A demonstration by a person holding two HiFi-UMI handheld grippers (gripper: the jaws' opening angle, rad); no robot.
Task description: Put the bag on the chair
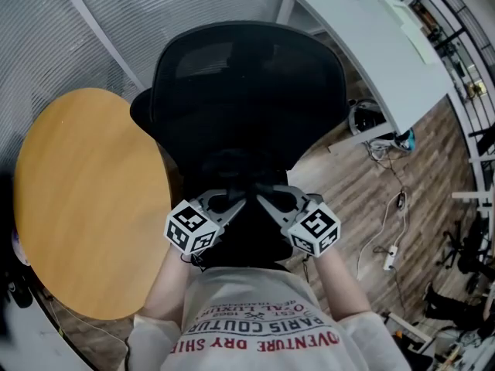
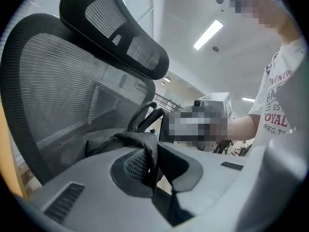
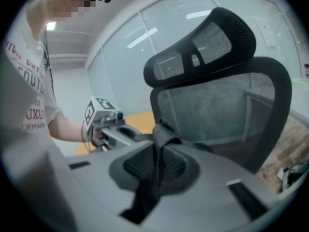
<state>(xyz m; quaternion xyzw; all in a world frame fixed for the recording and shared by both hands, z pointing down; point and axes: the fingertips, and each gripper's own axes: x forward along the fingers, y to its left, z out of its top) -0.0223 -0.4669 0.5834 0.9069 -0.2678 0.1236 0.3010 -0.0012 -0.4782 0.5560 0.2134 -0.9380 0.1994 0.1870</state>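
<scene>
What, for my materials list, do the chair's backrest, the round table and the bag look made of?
Backrest: black woven mesh on a plastic-looking frame; light shows through the weave.
Round table: smooth matte orange-tan top, likely wood or laminate; no grain visible.
Bag: soft black fabric, probably nylon; its strap folds limply.

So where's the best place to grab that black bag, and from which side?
Probably its top edge, coming from the front of the chair, as both grippers do here. The bag is soft cloth, so a thin fold fits between the jaws: the left gripper and right gripper each pinch one. The backrest blocks the far side.
</scene>
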